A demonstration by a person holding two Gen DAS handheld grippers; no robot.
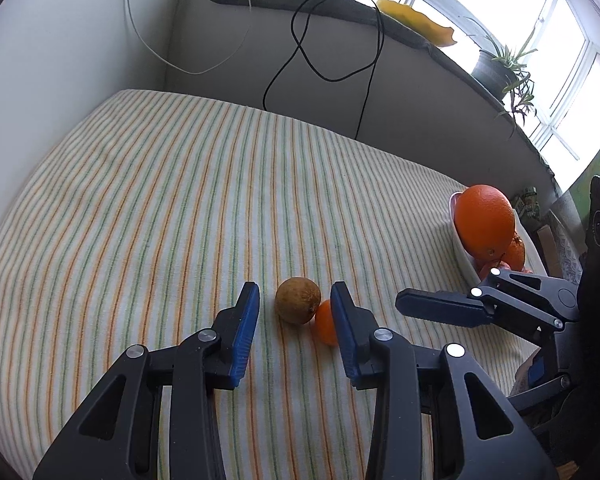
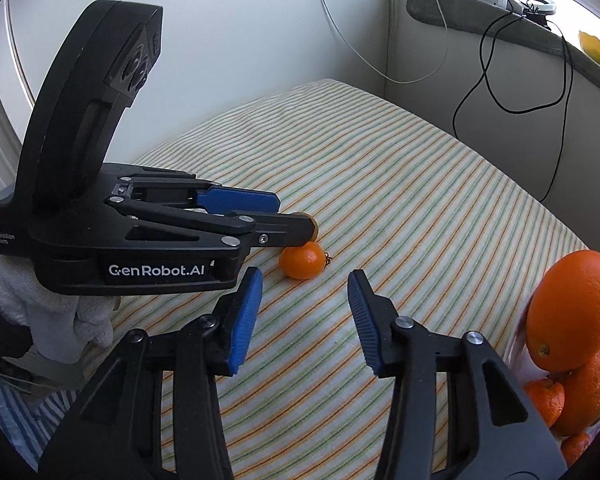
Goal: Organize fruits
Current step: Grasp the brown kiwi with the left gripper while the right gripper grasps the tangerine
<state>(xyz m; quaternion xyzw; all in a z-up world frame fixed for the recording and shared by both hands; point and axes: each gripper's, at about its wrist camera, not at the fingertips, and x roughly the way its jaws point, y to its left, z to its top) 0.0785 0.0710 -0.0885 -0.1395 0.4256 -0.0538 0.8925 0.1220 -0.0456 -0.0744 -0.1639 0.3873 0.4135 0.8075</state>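
Left tool (image 1: pixel 296 300) jaws partly open, straddling a brownish round fruit (image 1: pixel 298 300) on the striped cloth (image 1: pixel 160 200); pads beside it, apparently not pressing, though the right wrist view hides the contact, so hold uncertain. Small orange mandarin (image 2: pixel 303 266) touching the brown fruit, just by the left tool's right-hand pad. Right tool (image 2: pixel 306 286) also partly open, empty, pointed down at the mandarin but short of it. White dish (image 1: pixel 466 256) at the right edge of the cloth, already heaped with a large orange (image 1: pixel 485 224) and smaller ones. Step in hand, as I judge: both tools setting up to lift the two loose fruits. Next calls for closing on the brown fruit without nudging the mandarin away; both round, likely to roll.
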